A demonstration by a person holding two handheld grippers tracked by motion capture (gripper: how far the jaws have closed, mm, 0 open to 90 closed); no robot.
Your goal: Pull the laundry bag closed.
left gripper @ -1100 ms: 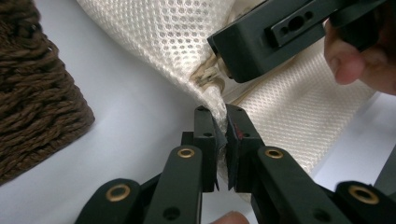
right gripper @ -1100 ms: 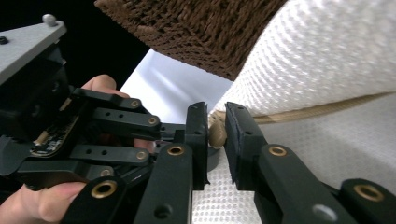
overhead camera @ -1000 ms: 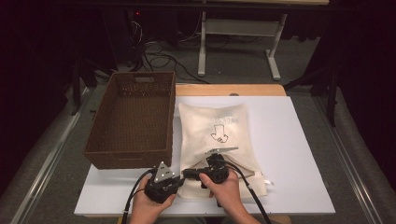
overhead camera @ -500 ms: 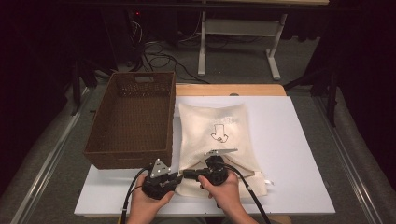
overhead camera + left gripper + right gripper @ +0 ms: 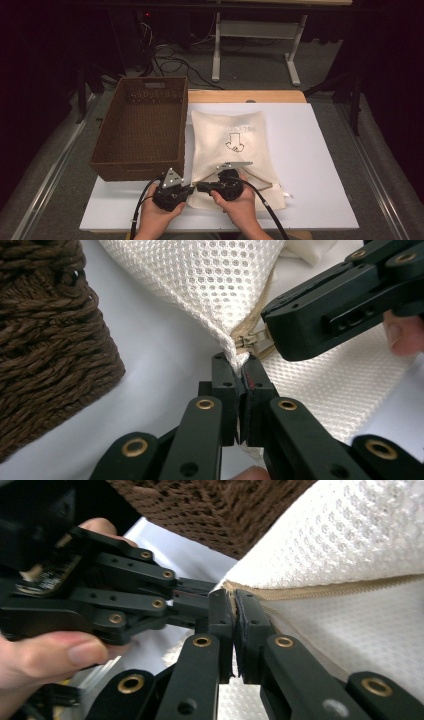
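Note:
A white mesh zip bag lies flat on the white board, just right of the basket. At its near left corner the two grippers meet tip to tip. My left gripper is shut on the bag's corner fabric, and its jaws have just closed further on it. My right gripper is shut at the end of the beige zipper. In the left gripper view its tip sits over the metal zipper pull. A hand holds each gripper.
A brown woven basket stands empty at the left, its near corner close to the left gripper. The white board spreads out to the right of the bag. Cables trail from both grippers toward the near edge.
The left gripper has edged a little forward toward the bag's corner. The right gripper and the bag stay as they were.

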